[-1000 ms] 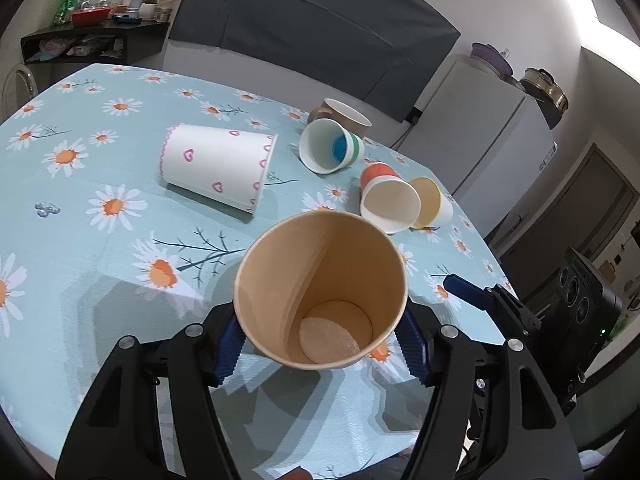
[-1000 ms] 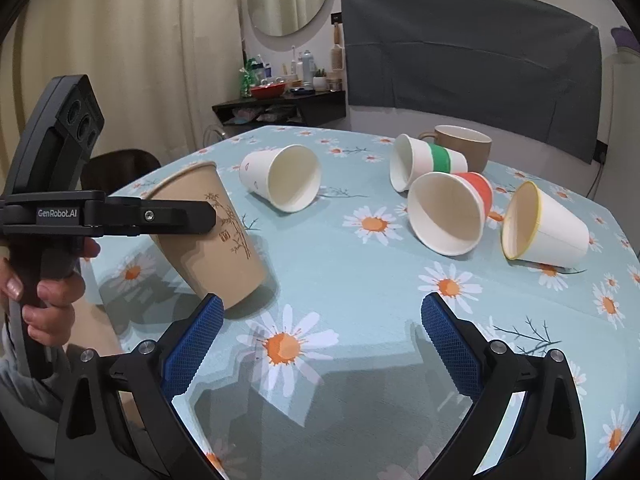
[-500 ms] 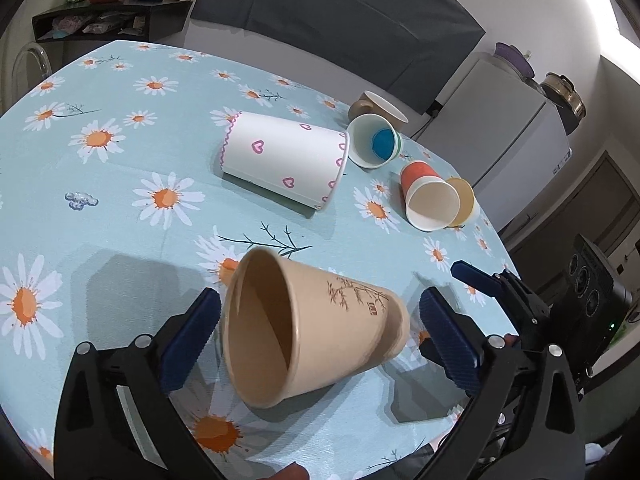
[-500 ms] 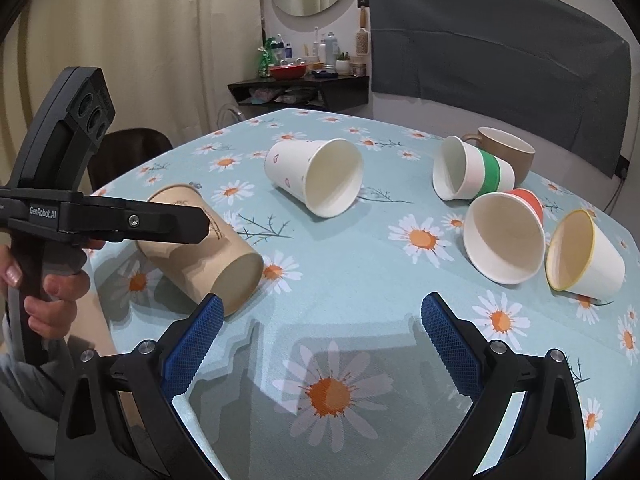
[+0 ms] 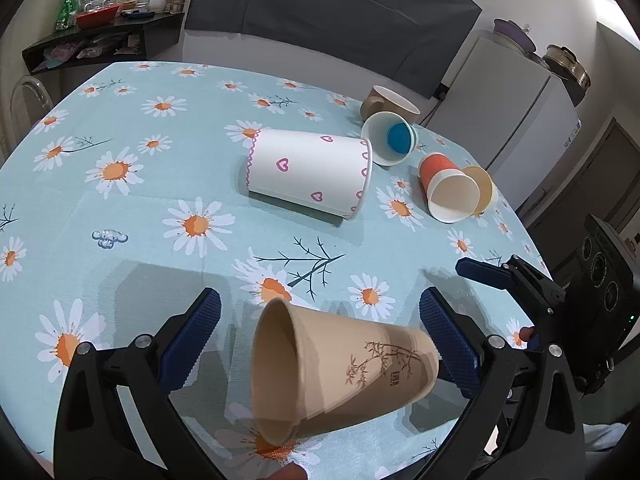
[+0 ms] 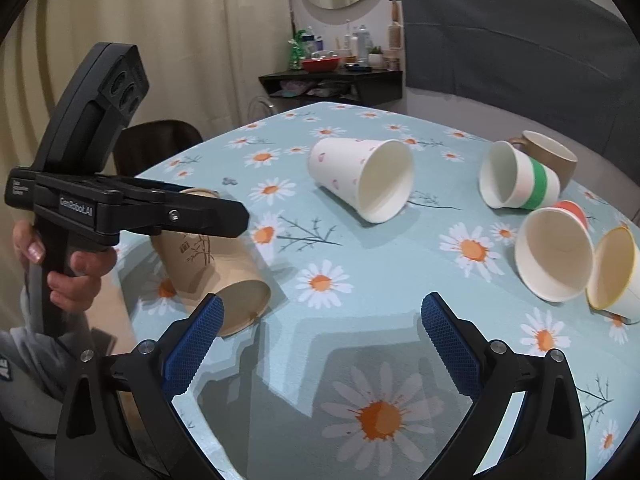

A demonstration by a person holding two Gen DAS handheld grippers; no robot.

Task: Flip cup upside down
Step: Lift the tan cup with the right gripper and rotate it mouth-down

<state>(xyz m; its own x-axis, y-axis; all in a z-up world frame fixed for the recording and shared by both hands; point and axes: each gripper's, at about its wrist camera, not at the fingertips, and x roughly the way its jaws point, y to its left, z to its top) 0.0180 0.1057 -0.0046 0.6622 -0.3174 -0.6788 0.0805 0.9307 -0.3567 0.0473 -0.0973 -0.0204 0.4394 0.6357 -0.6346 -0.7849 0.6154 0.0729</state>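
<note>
my left gripper point(image 5: 320, 334): spread wide, straddling, not pinching | cup point(image 5: 340, 372): on its side, near table point(image 5: 120, 240) edge, between my pads, long axis left-right, mouth left, base right | my right gripper point(image 6: 320, 334): spread, holding nothing

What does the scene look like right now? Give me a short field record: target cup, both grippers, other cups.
target cup: brown paper cup, lying on its side on the tablecloth, not upside down
left gripper: open, fingers either side of the cup, no grip
right gripper: open, empty
other cups: heart-print cup, green-banded cup, orange cup, yellow cup, all on their sides
upright: brown mug
</note>
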